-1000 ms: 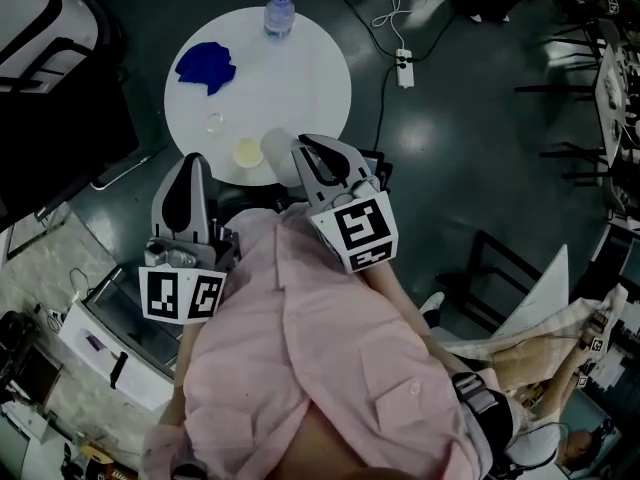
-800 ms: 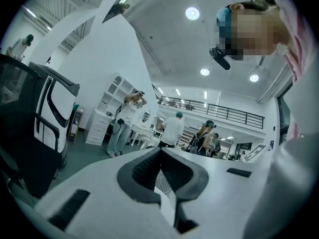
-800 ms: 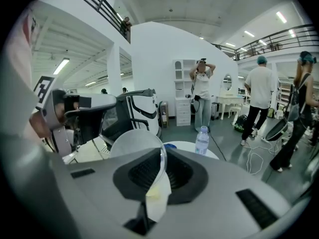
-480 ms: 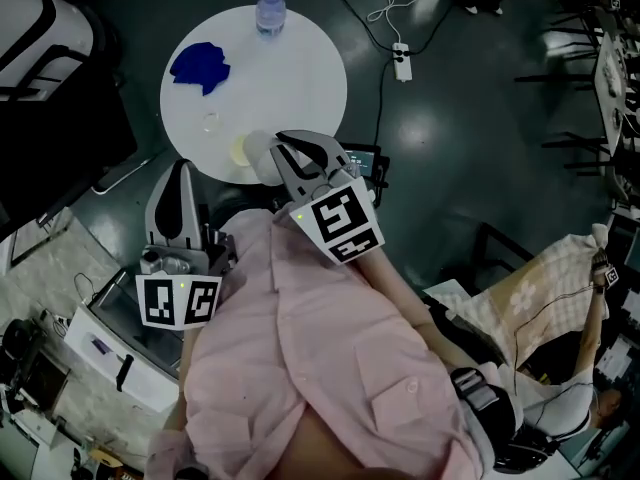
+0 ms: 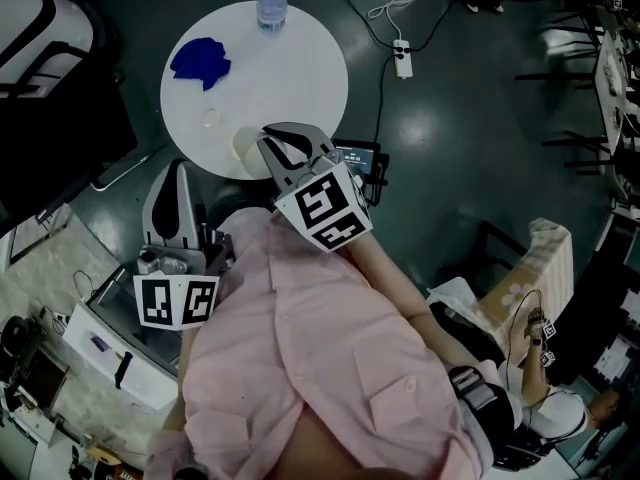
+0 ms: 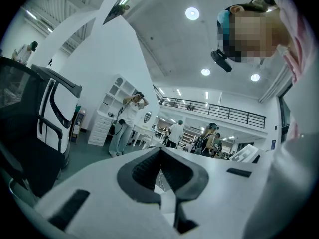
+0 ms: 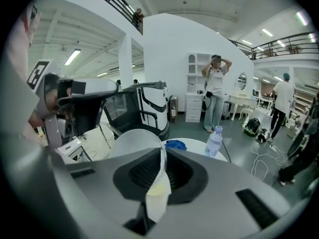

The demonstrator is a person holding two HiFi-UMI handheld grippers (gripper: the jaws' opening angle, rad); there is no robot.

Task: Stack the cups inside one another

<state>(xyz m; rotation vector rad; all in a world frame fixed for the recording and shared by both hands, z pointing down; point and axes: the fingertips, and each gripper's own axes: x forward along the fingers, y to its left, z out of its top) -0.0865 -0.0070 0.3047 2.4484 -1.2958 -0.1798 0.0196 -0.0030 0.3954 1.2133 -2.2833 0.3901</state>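
My right gripper (image 5: 270,143) is shut on the rim of a translucent white cup (image 5: 246,145), held tilted over the near edge of the round white table (image 5: 300,78). In the right gripper view the cup's wall (image 7: 135,142) is pinched between the pads of the right gripper (image 7: 161,153), and a yellowish patch shows through it low down. A small clear cup (image 5: 211,120) stands on the table just beyond. My left gripper (image 5: 180,168) stays off the table at the left, pointing level; its jaws (image 6: 160,151) meet with nothing in them.
A blue cloth (image 5: 200,63) and a water bottle (image 5: 271,6) lie on the table's far side. A power strip and cables (image 5: 403,63) are on the floor to the right. A black chair (image 7: 144,108) stands behind the table, with people beyond it.
My right gripper has carried the cup leftward over the table's near edge, and it now covers the yellowish cup that showed beside it earlier. The left gripper has stayed still.
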